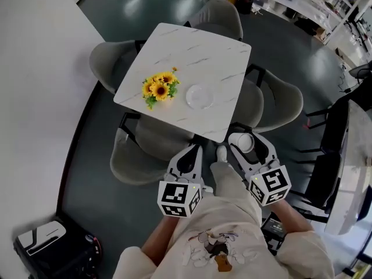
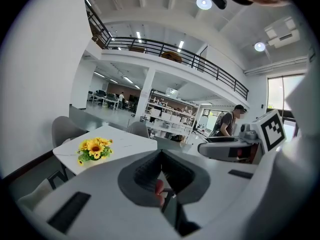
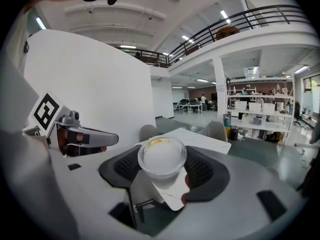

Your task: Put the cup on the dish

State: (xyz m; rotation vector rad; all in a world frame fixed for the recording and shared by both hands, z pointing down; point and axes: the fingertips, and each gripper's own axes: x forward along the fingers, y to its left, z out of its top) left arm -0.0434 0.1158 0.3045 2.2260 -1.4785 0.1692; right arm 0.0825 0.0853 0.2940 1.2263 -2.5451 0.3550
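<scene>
A clear glass dish [image 1: 199,96] lies on the white marble table [image 1: 215,57], right of a sunflower bunch [image 1: 159,89]. My right gripper [image 1: 240,138] is short of the table's near edge, shut on a small translucent cup [image 1: 243,143]. In the right gripper view the cup [image 3: 161,155] sits upright between the jaws of the right gripper [image 3: 161,166]. My left gripper [image 1: 195,150] is beside it, also short of the table. Its jaws are pressed together with nothing in them in the left gripper view [image 2: 161,173]. The dish is hidden in both gripper views.
Several grey chairs surround the table, one [image 1: 145,150] tucked under the near edge just ahead of the grippers. A white wall [image 1: 35,97] runs along the left. A black-and-white case [image 1: 49,246] sits on the floor at lower left. Desks and shelving [image 1: 325,4] stand far right.
</scene>
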